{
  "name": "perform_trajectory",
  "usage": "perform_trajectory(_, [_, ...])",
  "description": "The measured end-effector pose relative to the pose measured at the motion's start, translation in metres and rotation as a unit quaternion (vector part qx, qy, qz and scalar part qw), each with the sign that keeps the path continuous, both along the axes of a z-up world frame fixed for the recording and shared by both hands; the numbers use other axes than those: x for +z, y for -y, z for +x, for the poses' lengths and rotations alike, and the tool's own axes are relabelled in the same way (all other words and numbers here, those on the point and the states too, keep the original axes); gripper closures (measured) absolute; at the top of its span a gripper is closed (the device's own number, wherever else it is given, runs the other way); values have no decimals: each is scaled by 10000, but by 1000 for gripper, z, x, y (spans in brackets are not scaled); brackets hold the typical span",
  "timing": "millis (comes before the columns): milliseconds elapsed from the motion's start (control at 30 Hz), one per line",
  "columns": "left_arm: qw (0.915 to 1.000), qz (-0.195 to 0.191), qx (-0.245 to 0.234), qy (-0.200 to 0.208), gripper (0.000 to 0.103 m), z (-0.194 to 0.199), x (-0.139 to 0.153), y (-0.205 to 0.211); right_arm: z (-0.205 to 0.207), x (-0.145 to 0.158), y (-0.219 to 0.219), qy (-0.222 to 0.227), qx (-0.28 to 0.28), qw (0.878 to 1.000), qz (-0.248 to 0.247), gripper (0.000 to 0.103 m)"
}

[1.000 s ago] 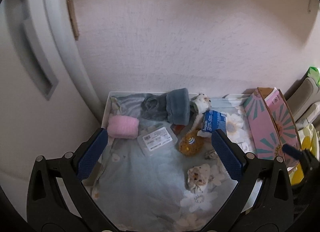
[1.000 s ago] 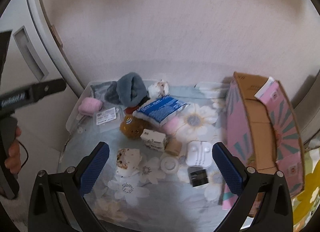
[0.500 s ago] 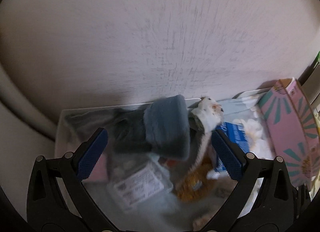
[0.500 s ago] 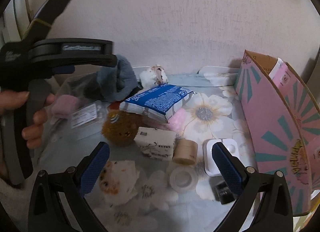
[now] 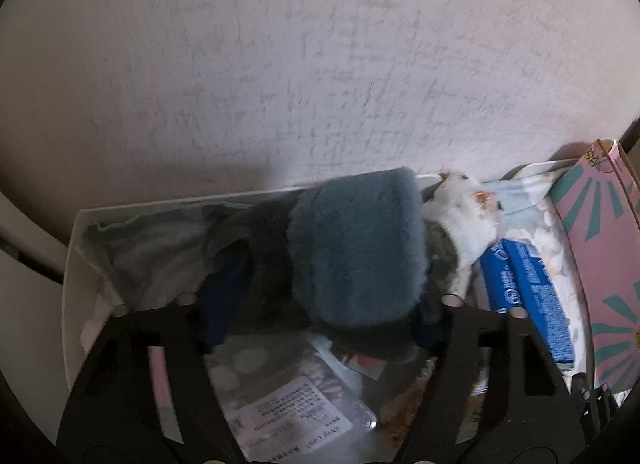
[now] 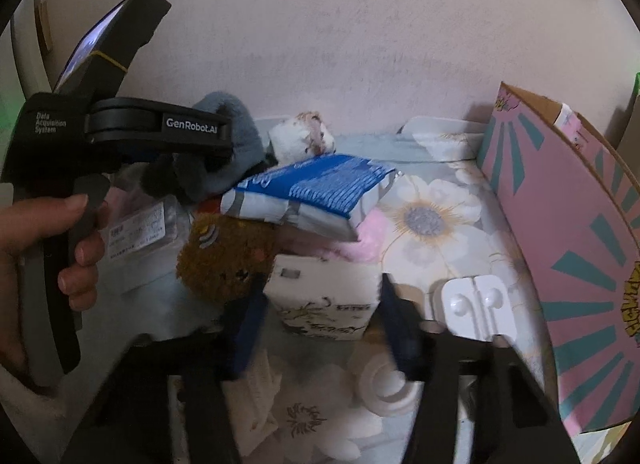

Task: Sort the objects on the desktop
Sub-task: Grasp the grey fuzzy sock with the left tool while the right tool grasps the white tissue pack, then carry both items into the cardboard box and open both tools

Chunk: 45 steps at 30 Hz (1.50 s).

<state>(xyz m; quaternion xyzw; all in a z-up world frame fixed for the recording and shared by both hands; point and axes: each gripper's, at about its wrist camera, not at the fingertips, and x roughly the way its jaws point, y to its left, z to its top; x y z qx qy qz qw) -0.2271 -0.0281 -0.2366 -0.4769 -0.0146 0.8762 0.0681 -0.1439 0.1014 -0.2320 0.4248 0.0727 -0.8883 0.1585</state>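
Two tongs closing: your left tongs point(image 5: 320, 312) pinch the blue fleece point(image 5: 356, 260) at the desk's back; right tongs point(image 6: 320, 328) clamp the white box point(image 6: 324, 296); lift crooked and the blue packet point(image 6: 316, 187) slides

Counted around the blue packet point(image 6: 316, 191), these things are visible. One grey-blue fluffy sock point(image 5: 356, 260) lies behind it to the left. One white plush toy point(image 6: 303, 138) sits just behind it. One brown plush toy point(image 6: 224, 260) is in front of it on the left. One white printed box point(image 6: 324, 300) stands in front of it. One white earphone case point(image 6: 476, 308) is in front of it to the right. One pink and teal carton point(image 6: 568, 256) stands far to its right. One clear labelled pouch point(image 5: 296, 416) lies to its left. One white round container point(image 6: 386, 390) is nearest to the camera. The blue packet itself is one. There are two grippers, the left gripper point(image 5: 320, 318) and the right gripper point(image 6: 320, 338).
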Motion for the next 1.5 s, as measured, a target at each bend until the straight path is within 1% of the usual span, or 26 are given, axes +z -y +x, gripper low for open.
perform_trajectory(33, [10000,46,-38,-15,51,0,-2,0,1,0,0,-38,8,10000,-3,60])
perform_trajectory(67, [10000,39,-55,-25,56,-1,-3,0,2,0,1,-43,15,10000,-15,61])
perform_trajectory(133, [9999,3,-114,-49,71,-2,-3,-4,2,0,0,-55,10,10000,-46,61])
perform_trajectory(200, [9999,-46,-97,-109,80,-1,1,-7,3,1,-1,-41,24,9999,-90,61])
perform_trajectory(233, [9999,-26,-83,-123,83,0,4,-7,4,2,-1,-47,32,9999,-108,61])
perform_trajectory(400, [9996,105,-4,-252,86,11,26,-6,11,15,-2,-153,170,9997,-126,61])
perform_trajectory(600, [9989,26,-11,-472,87,28,65,-12,14,41,-5,-240,449,9984,-228,61])
perform_trajectory(633, [9987,20,-1,-508,87,34,78,1,15,46,-7,-239,511,9981,-239,61])
perform_trajectory(700, [9984,37,15,-571,87,42,96,2,17,60,-13,-207,636,9973,-294,61])
perform_trajectory(733, [9981,37,9,-623,87,52,108,7,17,64,-16,-188,669,9971,-311,61])
perform_trajectory(833, [9974,0,-10,-725,87,63,136,0,18,87,-30,-153,799,9960,-359,61])
perform_trajectory(900, [9968,90,-17,-790,87,69,150,-10,18,103,-40,-195,842,9956,-361,61])
perform_trajectory(933, [9964,148,-39,-832,87,74,163,-10,18,110,-46,-202,861,9954,-359,61])
perform_trajectory(1067, [9947,310,-141,-967,87,82,188,-36,11,139,-76,-213,884,9952,-364,61])
perform_trajectory(1233, [9913,406,-415,-1178,87,91,216,-81,-1,162,-115,-311,889,9953,-233,61])
perform_trajectory(1367, [9890,499,-651,-1229,87,93,228,-119,-6,174,-148,-388,880,9953,-104,61])
perform_trajectory(1500, [9868,546,-885,-1242,87,85,229,-160,-14,178,-179,-381,816,9959,-22,61])
